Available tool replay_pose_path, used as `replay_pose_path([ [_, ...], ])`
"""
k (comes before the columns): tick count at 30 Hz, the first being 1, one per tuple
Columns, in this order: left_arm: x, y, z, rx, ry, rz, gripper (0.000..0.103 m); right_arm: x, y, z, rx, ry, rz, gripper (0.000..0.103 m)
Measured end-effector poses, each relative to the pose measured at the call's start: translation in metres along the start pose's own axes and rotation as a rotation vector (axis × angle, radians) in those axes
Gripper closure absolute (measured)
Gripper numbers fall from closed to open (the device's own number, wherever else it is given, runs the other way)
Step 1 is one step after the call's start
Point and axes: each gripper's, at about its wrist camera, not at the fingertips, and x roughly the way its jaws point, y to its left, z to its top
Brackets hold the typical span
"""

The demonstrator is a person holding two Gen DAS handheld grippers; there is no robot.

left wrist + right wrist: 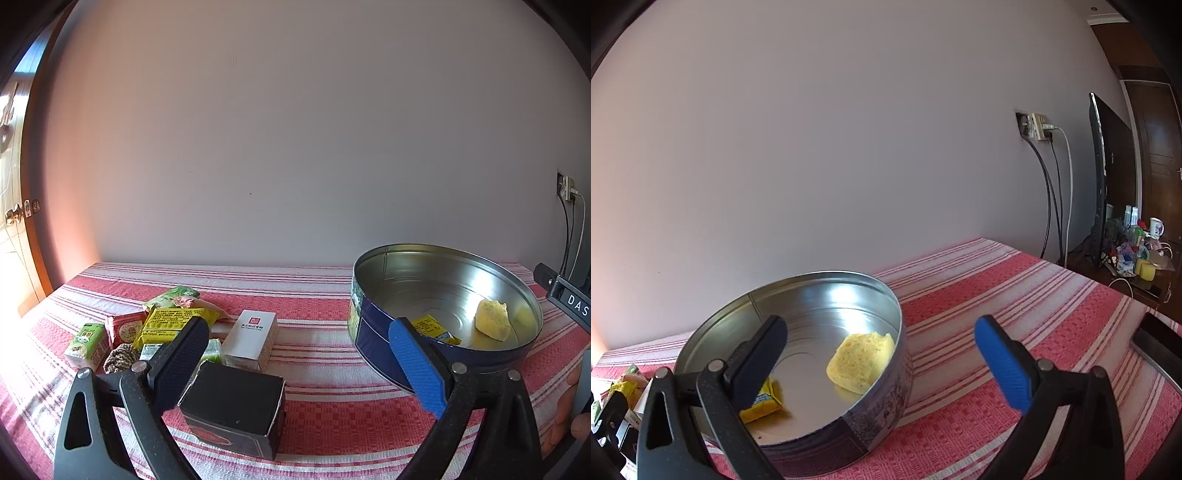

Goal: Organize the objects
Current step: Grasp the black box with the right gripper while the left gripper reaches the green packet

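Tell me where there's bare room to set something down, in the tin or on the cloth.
Tin: most of the floor is bare; only a sponge and yellow packet lie in it. The cloth right of the tin is bare, as is the strip between tin and white box. Left of that box, packets crowd together.

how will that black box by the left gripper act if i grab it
The black box looks like thin card with straight edges, so probably light and stiff, though a hard squeeze may dent it. It lies flat on the striped cloth, so unlikely to roll.
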Motion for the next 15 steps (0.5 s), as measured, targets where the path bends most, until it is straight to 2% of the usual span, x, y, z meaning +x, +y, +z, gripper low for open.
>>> replay_pose_path([
  [8, -0.001, 0.050, -0.003, -0.044, 0.040, 0.038, 0.004, -0.024, 0.036, -0.013, -0.114, 0.005, 0.046, 0.000],
  [15, 0.000, 0.104, -0.005, -0.109, 0.065, 0.107, 0.004, -0.042, 0.073, -0.029, -0.166, 0.040, 0.149, 0.000],
])
